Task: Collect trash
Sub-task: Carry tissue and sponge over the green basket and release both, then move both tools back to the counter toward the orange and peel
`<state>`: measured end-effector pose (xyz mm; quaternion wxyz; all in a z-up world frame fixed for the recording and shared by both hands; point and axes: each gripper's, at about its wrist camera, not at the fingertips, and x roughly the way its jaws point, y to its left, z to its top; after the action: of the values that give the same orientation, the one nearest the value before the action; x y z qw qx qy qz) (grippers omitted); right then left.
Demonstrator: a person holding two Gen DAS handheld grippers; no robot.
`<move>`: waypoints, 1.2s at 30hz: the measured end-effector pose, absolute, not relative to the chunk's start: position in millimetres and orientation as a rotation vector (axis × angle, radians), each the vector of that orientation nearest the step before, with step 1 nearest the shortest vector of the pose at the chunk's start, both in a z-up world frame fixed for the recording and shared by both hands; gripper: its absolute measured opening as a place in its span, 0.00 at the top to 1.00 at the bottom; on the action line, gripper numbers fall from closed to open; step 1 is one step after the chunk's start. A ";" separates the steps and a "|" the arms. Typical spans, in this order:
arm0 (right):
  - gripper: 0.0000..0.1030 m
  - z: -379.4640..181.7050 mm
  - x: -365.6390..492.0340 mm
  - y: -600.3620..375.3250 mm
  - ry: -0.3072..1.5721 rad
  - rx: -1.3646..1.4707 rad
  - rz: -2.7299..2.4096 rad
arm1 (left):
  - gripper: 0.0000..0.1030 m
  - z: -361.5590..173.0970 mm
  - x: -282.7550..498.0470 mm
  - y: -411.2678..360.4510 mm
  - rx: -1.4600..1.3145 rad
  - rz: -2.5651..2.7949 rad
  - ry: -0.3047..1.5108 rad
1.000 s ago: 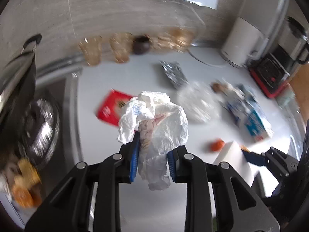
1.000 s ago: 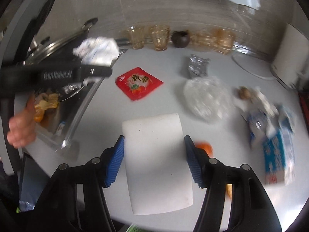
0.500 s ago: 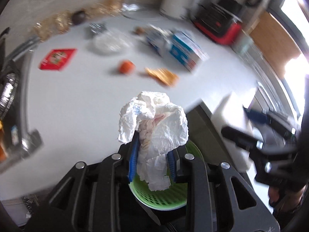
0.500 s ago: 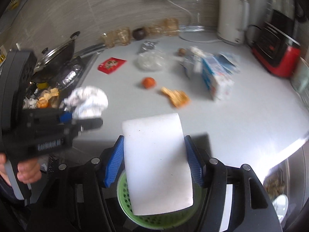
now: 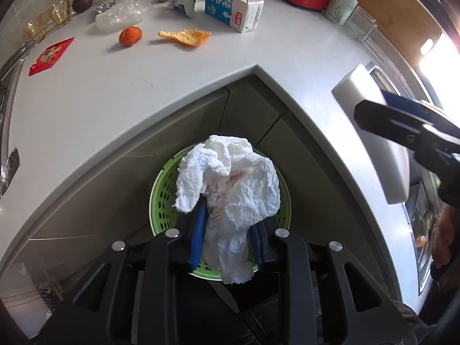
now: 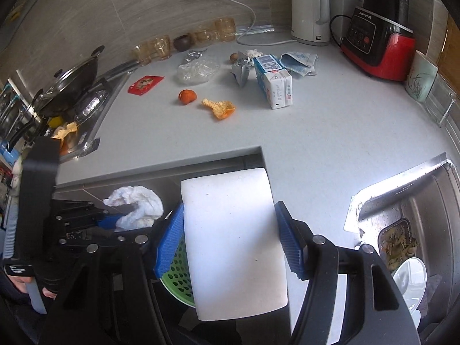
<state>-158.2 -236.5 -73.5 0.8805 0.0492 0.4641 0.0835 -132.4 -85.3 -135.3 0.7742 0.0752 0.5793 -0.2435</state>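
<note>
Crumpled, faintly stained white tissue point(image 5: 230, 189) pinched in left fingers point(image 5: 198, 235) above green basket point(image 5: 161, 198); right fingers point(image 6: 290, 247) clamping white sponge point(image 6: 233, 241).

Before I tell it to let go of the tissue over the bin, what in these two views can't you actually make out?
- Inside of the green basket: left wrist view, covered by the crumpled tissue in the left gripper.
- Same basket, right wrist view: mostly behind the white foam block in the right gripper.
- Sink contents: right wrist view, cut off by the frame edge.
</note>
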 end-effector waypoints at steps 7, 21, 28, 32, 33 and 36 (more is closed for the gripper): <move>0.38 -75.4 -159.0 -237.5 0.968 0.109 0.183 | 0.37 -141.3 -135.8 -91.5 0.189 -0.511 1.271; 0.37 -82.0 -155.4 -233.8 0.979 0.094 0.214 | 0.16 -113.8 -123.3 -72.0 0.214 -0.424 1.180; 0.35 -100.2 -161.8 -217.9 1.025 0.053 0.279 | 0.13 -103.0 -111.7 -34.4 0.153 -0.324 1.152; 0.14 -104.6 -165.2 -208.6 1.027 0.030 0.280 | 0.12 -104.2 -105.4 -22.1 0.128 -0.292 1.155; 0.14 -104.6 -164.5 -207.8 1.027 0.029 0.282 | 0.13 -103.9 -104.6 -20.1 0.125 -0.287 1.155; 0.13 -103.1 -160.1 -206.5 1.026 0.033 0.283 | 0.13 -103.9 -101.5 -16.2 0.119 -0.280 1.152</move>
<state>-160.1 -206.5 -103.1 0.8615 0.0157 0.4891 0.1351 -101.5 -16.2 -103.9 0.8277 0.0563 0.5425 -0.1319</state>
